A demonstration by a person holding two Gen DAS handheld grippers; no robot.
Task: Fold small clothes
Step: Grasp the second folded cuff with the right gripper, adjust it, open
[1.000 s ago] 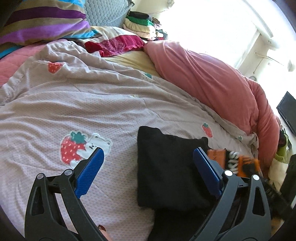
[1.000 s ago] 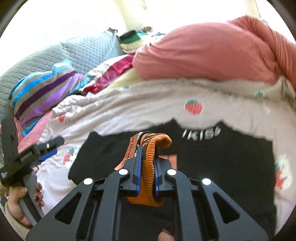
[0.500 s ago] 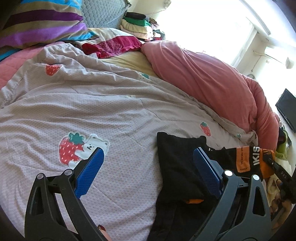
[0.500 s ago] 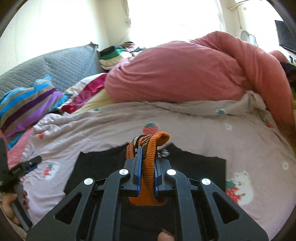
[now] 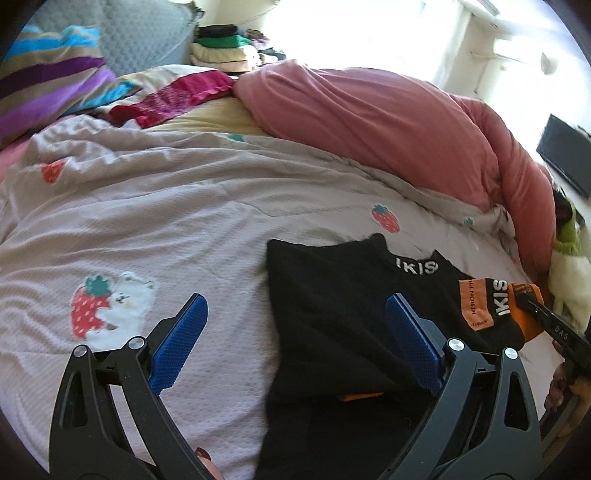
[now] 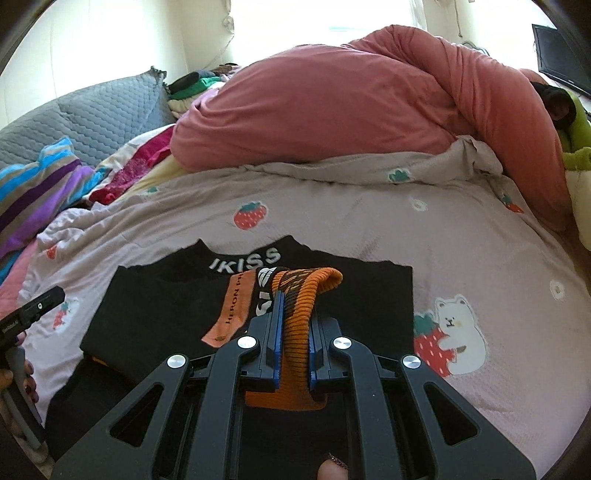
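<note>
Right wrist view alone shows the right gripper point(image 6: 293, 332) clamped on an orange ribbed cuff point(image 6: 299, 325). Left gripper point(image 5: 295, 343), jaws apart, empty. Black garment point(image 5: 332, 306), white lettering, lies folded on strawberry-print quilt point(image 5: 147, 206).

Sunlit bedroom: strawberry-print quilt point(image 6: 332, 221), rolled pink duvet point(image 6: 351, 110), grey quilted headboard point(image 6: 92, 114), bright window point(image 5: 332, 33).

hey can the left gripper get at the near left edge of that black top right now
Probably yes. The left gripper is open and empty, and the black top lies flat on the strawberry quilt just ahead. Nothing lies between them; the right gripper pinches only the orange cuff.
</note>
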